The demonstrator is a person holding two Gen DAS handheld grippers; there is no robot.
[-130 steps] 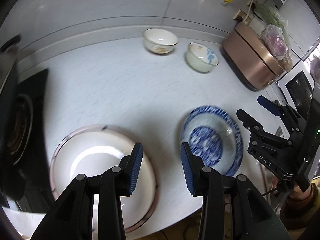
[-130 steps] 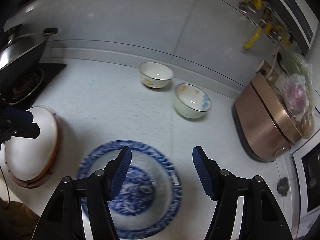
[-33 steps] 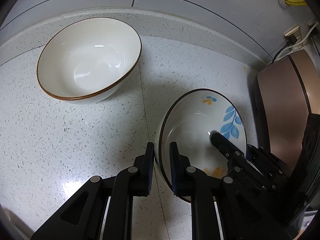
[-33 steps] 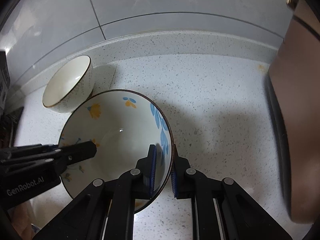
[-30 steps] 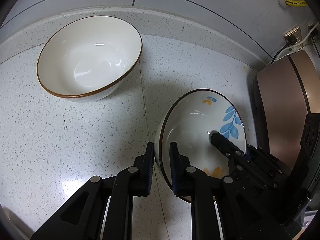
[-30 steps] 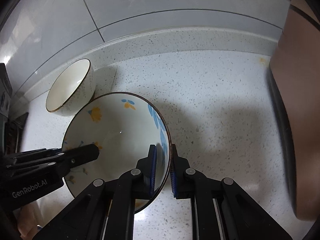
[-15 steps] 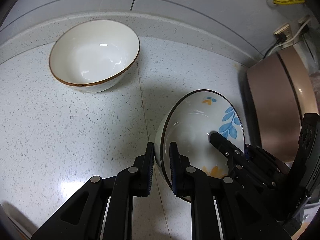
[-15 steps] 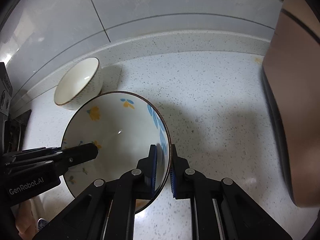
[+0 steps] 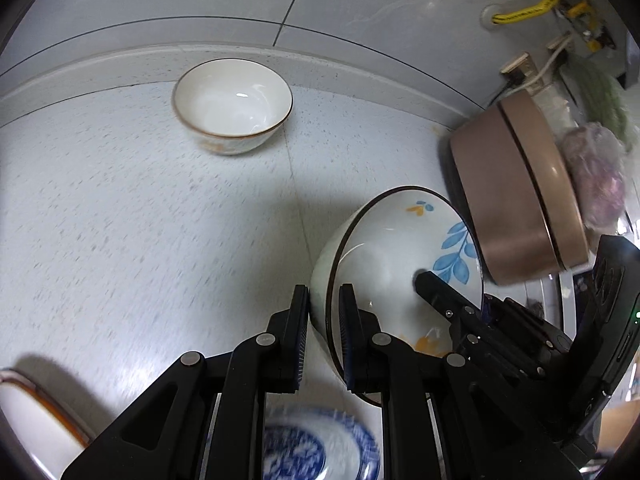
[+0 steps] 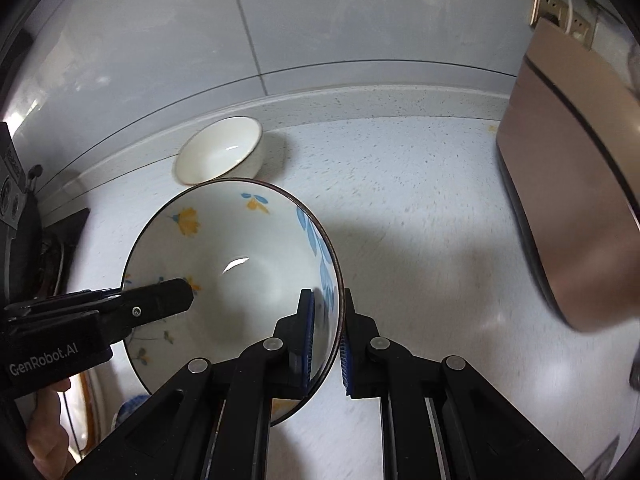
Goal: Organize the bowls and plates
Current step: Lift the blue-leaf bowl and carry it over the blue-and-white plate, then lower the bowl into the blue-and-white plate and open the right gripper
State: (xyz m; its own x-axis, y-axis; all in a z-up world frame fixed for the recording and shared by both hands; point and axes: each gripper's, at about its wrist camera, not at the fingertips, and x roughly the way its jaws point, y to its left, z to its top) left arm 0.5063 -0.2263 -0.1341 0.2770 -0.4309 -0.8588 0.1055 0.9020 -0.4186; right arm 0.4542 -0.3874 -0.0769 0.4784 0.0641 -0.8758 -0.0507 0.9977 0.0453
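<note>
A white bowl with blue leaves and orange flowers [image 9: 400, 256] [image 10: 240, 256] is held off the counter by both grippers. My left gripper [image 9: 323, 336] is shut on its left rim. My right gripper [image 10: 326, 340] is shut on its right rim; its finger also shows inside the bowl in the left wrist view [image 9: 444, 292]. A plain white bowl with a brown rim [image 9: 232, 104] [image 10: 220, 150] stands by the back wall. A blue patterned plate [image 9: 320, 452] lies below the held bowl. A large white plate with a brown rim [image 9: 28, 412] lies at the bottom left.
A bronze appliance [image 9: 516, 188] [image 10: 572, 184] stands at the right. A black stove [image 10: 52, 240] is at the left. The speckled counter [image 9: 140, 220] meets a tiled wall behind.
Both grippers have lifted the flowered bowl and drawn it back from the wall, towards the blue plate, which has come into view. The plain bowl stays put.
</note>
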